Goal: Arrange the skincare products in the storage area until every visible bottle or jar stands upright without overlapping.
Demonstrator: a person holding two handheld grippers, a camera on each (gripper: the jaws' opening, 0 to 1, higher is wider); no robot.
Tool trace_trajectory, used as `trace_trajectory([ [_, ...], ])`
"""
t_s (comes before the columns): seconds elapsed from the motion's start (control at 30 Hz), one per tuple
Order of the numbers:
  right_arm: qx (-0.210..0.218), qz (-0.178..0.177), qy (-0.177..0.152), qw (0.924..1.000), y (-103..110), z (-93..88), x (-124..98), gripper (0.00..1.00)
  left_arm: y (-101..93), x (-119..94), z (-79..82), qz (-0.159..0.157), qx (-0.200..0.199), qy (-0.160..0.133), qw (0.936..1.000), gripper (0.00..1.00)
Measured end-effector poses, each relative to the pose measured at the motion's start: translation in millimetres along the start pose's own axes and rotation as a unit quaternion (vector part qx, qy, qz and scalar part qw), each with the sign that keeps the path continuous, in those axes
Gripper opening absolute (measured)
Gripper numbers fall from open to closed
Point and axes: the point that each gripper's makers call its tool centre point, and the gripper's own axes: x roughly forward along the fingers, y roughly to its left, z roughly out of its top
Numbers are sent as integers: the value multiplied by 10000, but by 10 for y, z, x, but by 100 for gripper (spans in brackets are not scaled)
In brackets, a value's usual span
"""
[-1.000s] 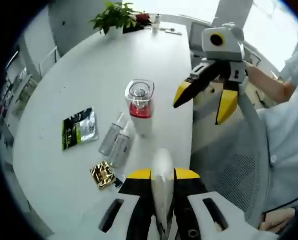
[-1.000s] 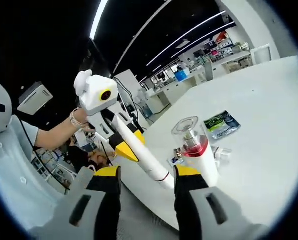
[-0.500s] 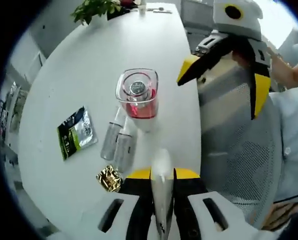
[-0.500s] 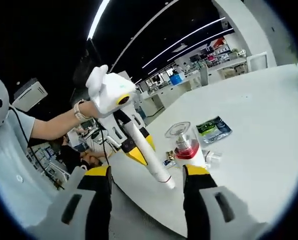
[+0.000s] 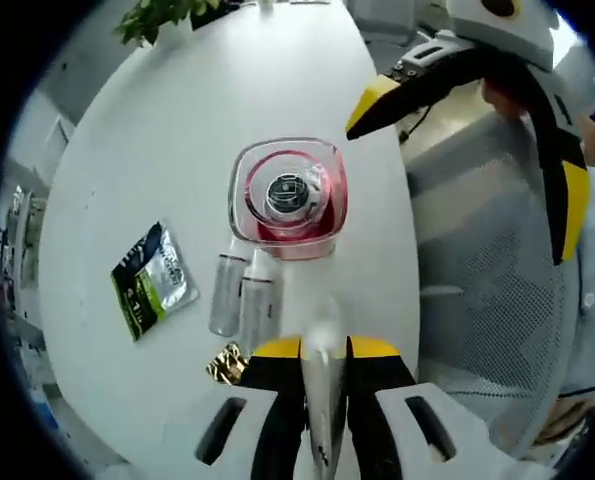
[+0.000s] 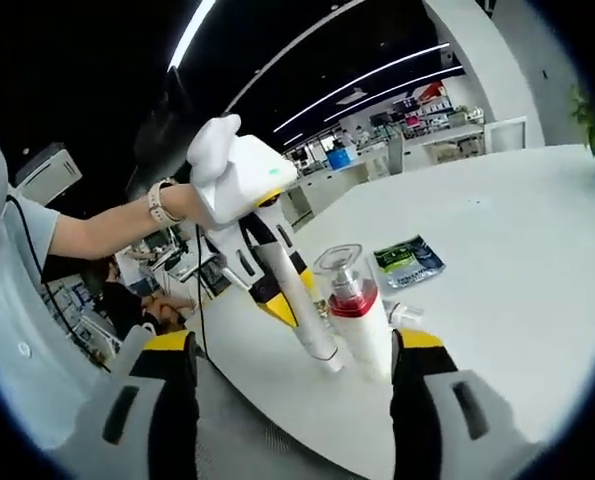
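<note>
My left gripper (image 5: 324,352) is shut on a slim white tube (image 5: 323,375), held above the white table (image 5: 177,120). Straight below its tip stands a pump bottle (image 5: 287,200) with a clear cap and a red band, upright. Two small clear bottles (image 5: 245,298) lie side by side next to it. My right gripper (image 5: 472,150) reaches in from the upper right, jaws wide apart. In the right gripper view my right gripper (image 6: 295,345) is open and holds nothing. The left gripper (image 6: 277,290) tilts the tube (image 6: 305,315) down beside the pump bottle (image 6: 355,315).
A green sachet (image 5: 154,280) and a gold sachet (image 5: 225,362) lie flat on the table's left side. A potted plant (image 5: 157,15) stands at the far end. A mesh chair (image 5: 477,300) sits off the table's right edge. A person's arm (image 6: 97,235) holds the left gripper.
The left gripper has carried the tube closer over the pump bottle, which its view now sees from above. The right gripper's jaws have spread wider.
</note>
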Motion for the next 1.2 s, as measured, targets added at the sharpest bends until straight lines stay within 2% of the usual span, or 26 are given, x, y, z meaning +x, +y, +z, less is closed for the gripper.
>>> trace_trajectory([
  [0.27, 39, -6, -10, 10000, -6, -1, -5, 79, 77, 2, 89, 21, 113, 148, 9998, 10],
  [0.47, 60, -30, -26, 10000, -17, 1, -14, 78, 84, 26, 93, -180, 143, 122, 9997, 12],
  [0.63, 86, -22, -43, 10000, -18, 4, -22, 78, 44, 82, 75, -138, 207, 205, 9995, 13],
  [0.87, 102, -18, -73, 9999, -15, 9, -29, 77, 125, 78, 104, -179, -316, 99, 9993, 13],
  [1.2, 132, -13, -32, 9999, -24, -29, -22, 75, 69, 91, 159, -160, -307, 79, 9994, 13],
])
